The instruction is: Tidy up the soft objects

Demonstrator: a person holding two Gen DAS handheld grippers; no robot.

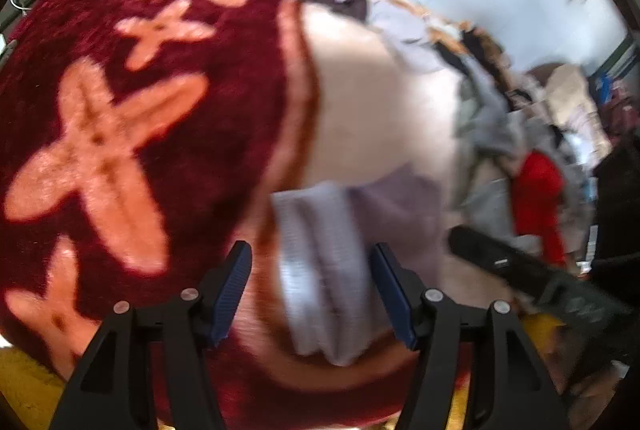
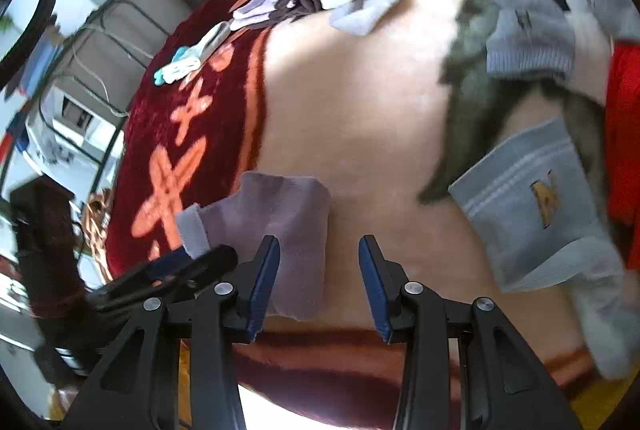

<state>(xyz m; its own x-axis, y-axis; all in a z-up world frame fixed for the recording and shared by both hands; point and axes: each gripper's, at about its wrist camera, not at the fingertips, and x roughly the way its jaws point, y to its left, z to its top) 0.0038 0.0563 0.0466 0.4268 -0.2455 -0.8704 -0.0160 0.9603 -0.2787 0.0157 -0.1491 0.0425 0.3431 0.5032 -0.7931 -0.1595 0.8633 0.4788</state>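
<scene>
Lilac ribbed sock (image 1: 320, 270) lies flat on the maroon-and-cream blanket (image 1: 380, 101) (blurred) — 2 grippers, left gripper (image 1: 310, 290) and right gripper (image 2: 319, 284), both agape, gripping nothing.

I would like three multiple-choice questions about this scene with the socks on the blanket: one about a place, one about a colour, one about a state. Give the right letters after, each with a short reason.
1. Where does the lilac sock lie in the left wrist view?
A. On the far pile of clothes
B. On the blanket, between the fingers of the left gripper
C. On the floor

2. What colour is the border of the blanket with the cross-shaped flowers?
A. Dark red
B. Green
C. Blue

3. How does the right gripper stand?
A. Shut on a grey sock
B. Shut on a red cloth
C. Open, holding nothing

Answers:
1 B, the sock shows between the two blue pads, untouched.
2 A, the border is dark red with orange flowers.
3 C, its pads stand apart over bare blanket.
</scene>
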